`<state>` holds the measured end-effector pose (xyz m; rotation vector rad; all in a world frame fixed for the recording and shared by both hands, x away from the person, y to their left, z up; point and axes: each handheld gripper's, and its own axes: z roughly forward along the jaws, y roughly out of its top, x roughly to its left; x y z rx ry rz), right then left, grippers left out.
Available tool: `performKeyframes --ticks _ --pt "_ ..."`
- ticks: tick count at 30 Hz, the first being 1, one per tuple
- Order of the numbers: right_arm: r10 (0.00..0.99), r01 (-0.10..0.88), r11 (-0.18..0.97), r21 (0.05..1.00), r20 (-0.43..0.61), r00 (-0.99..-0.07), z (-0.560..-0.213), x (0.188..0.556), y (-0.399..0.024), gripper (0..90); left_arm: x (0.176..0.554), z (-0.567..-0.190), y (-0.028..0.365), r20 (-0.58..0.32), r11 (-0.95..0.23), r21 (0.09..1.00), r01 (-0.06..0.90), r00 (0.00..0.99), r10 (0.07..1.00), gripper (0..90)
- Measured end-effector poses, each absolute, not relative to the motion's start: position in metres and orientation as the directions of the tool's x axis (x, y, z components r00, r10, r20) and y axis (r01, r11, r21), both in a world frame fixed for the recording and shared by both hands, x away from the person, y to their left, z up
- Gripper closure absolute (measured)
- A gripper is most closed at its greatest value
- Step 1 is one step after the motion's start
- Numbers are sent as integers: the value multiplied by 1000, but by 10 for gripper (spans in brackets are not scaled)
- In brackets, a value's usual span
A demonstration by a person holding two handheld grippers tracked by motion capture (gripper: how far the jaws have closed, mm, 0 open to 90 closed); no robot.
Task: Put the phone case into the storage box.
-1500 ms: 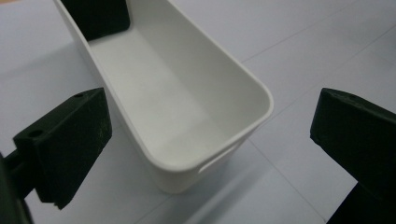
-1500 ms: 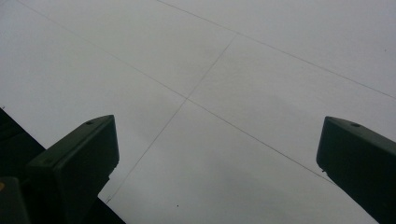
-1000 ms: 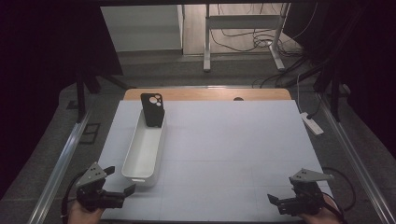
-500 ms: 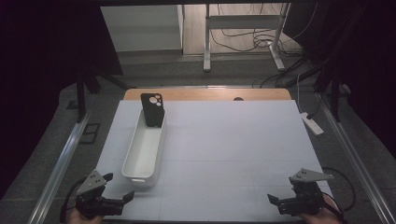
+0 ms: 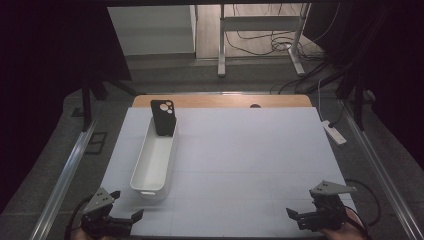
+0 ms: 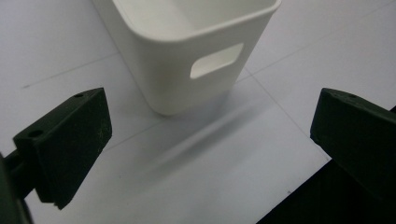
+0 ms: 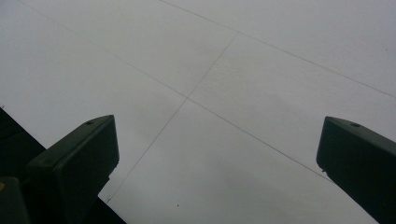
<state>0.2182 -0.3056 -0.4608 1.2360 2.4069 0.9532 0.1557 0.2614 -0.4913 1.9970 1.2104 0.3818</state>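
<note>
A long white bin [image 5: 153,162] lies lengthwise on the left part of the white table [image 5: 250,165]. A black phone case [image 5: 163,117] stands tilted against the bin's far end. My left gripper [image 5: 131,217] hovers open at the front left corner, just short of the bin's near end. In the left gripper view the bin's near wall with its handle slot [image 6: 215,60] lies ahead of the spread jaws, and the left gripper [image 6: 205,135] holds nothing. My right gripper [image 5: 293,215] is open at the front right corner. The right gripper [image 7: 215,154] looks down on bare table.
A white power strip [image 5: 334,132] lies off the table's right edge. A wooden strip [image 5: 225,101] borders the far edge, with desk legs and cables on the floor beyond. Metal rails run along both sides. The near edge of the table shows dark in both gripper views.
My left gripper has drawn back toward the near edge, away from the bin, staying open. The right gripper has barely moved.
</note>
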Motion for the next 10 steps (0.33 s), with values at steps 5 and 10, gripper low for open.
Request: performKeyframes --ticks 5,10 --pt "799 622 421 660 55 -599 -461 218 -305 0 156 -493 259 -110 -282 722 632 507 855 0" --pt "796 620 425 659 53 -602 -461 219 -305 0 157 -493 258 -104 -285 716 637 502 859 1"
